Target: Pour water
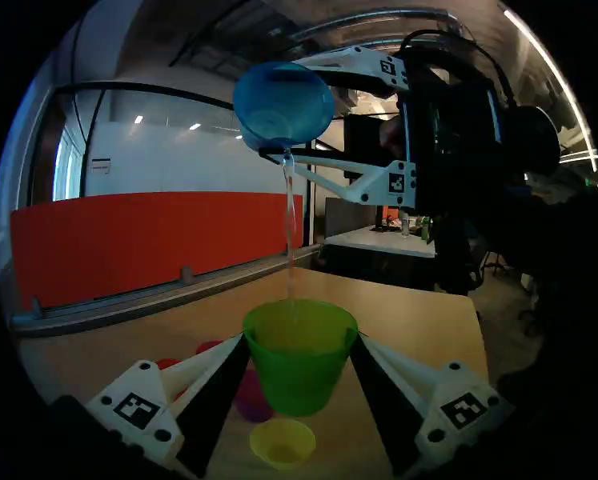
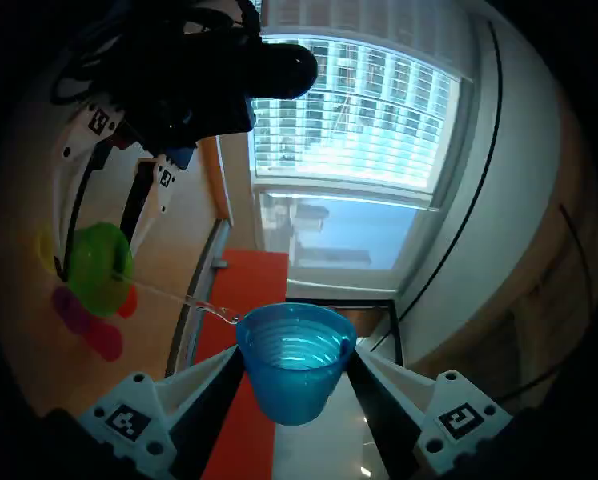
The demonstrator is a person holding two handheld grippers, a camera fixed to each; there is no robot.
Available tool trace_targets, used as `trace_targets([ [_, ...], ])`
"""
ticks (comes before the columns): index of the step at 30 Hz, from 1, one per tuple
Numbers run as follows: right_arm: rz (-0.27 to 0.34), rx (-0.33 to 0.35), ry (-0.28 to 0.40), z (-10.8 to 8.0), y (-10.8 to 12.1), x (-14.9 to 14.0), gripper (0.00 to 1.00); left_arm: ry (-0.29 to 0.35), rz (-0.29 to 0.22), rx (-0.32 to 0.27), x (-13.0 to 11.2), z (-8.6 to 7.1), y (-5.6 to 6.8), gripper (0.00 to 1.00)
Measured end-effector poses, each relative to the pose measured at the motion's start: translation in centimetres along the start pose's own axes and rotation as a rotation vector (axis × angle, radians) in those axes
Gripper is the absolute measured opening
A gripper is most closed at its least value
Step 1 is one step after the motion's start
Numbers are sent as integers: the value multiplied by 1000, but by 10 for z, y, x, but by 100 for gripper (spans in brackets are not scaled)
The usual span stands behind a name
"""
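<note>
While water is being poured, the green cup [image 1: 300, 356] is clamped between both fingers of the left gripper [image 1: 299, 342] and is held upright over the table [image 1: 427, 320]. Well above the green cup, the blue cup [image 1: 282, 106] is gripped from both sides by the right gripper [image 2: 294, 356] and is tipped so that its lip points down toward the green cup's mouth. A thin stream of water [image 1: 289, 232] is seen falling from that lip and entering the green cup inside its rim, toward the far side. Water is visible inside the blue cup in the right gripper view, so the pour is judged unfinished.

For the step to be done well, the tilt should be increased only gradually, so that the stream is not thrown past the green cup's far rim. The green cup should be held level, or shifted slightly so that the stream lands nearer its centre. Splashing is judged less likely if the blue cup is lowered toward the green cup. Below the green cup, a yellow cup [image 1: 282, 442] and a purple cup [image 1: 253, 398] are seen on the table, where they could be wetted by a spill.
</note>
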State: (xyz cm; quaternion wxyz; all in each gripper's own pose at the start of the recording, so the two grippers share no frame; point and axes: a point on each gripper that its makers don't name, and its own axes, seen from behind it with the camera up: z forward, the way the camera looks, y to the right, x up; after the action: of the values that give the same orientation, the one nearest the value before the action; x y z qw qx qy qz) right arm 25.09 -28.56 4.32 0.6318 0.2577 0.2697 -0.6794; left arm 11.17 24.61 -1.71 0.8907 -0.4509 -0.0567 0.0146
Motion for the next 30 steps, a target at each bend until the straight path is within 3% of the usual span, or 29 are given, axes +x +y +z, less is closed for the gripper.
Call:
trace_targets([
  [21, -84, -18, 14, 1, 3, 13, 88, 2, -6, 4, 0, 1, -3, 86],
  [30, -19, -15, 24, -3, 4, 10, 88, 2, -4, 5, 1, 1, -2, 86],
])
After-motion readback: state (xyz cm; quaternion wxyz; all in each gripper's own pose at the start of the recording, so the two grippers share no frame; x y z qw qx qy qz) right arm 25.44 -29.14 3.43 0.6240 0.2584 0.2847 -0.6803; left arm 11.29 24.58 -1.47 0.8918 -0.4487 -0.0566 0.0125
